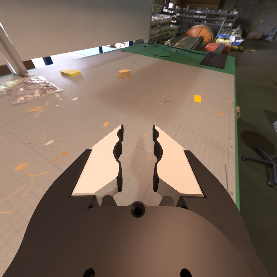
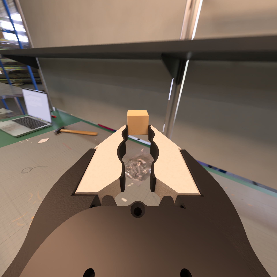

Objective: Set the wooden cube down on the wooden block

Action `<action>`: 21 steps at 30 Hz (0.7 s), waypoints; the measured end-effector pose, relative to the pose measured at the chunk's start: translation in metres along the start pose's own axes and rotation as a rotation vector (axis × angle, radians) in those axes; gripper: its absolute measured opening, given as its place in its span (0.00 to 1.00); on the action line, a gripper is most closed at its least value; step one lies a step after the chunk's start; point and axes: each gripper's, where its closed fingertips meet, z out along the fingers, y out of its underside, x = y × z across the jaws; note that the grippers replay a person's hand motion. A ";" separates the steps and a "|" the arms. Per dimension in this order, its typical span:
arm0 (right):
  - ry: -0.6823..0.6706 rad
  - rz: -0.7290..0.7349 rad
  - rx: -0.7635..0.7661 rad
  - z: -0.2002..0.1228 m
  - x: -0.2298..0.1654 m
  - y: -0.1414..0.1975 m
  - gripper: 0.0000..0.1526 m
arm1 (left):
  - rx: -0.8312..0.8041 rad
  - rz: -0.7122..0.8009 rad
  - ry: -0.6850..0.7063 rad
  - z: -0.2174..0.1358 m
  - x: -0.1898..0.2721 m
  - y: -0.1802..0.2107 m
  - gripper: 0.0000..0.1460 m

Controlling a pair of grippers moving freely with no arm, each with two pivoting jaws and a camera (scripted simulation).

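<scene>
While the wooden cube [image 2: 137, 122] is pinched by its two side faces at the very tips of the right gripper [image 2: 137, 130], raised clear of the gridded cutting mat [image 2: 37, 172], the wooden block [image 1: 124, 73] is seen only in the left wrist view, where it lies flat on the far part of the mat, ahead of the left gripper [image 1: 137, 130] and slightly to its left. The jaws of the left gripper are held moderately apart with nothing between them. The block's long axis is seen to run roughly left to right across that view. Which way the block lies from the cube cannot be told, since the block is absent from the right wrist view; a reorientation of the right gripper is judged necessary before lowering.

Counted: one cube, one block, two grippers. Also shown are one yellow pad [image 1: 70, 72], left of the block; one clear bag of hardware [image 2: 138, 167] below the right gripper; one hammer [image 2: 75, 131]; and one open laptop [image 2: 28, 113] at far left.
</scene>
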 end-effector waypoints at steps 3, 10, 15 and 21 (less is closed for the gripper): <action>0.092 -0.047 0.017 -0.007 0.030 -0.046 0.17 | -0.017 -0.054 0.083 0.008 0.021 0.017 0.26; 0.312 -0.125 -0.004 -0.034 0.127 -0.114 0.17 | -0.034 -0.055 0.094 0.006 0.011 0.023 0.26; 0.388 -0.101 -0.030 -0.041 0.177 -0.108 0.17 | -0.050 -0.098 0.070 0.005 -0.003 0.026 0.25; 0.421 -0.101 -0.080 -0.047 0.203 -0.078 0.17 | -0.088 -0.102 0.063 0.008 -0.007 0.034 0.24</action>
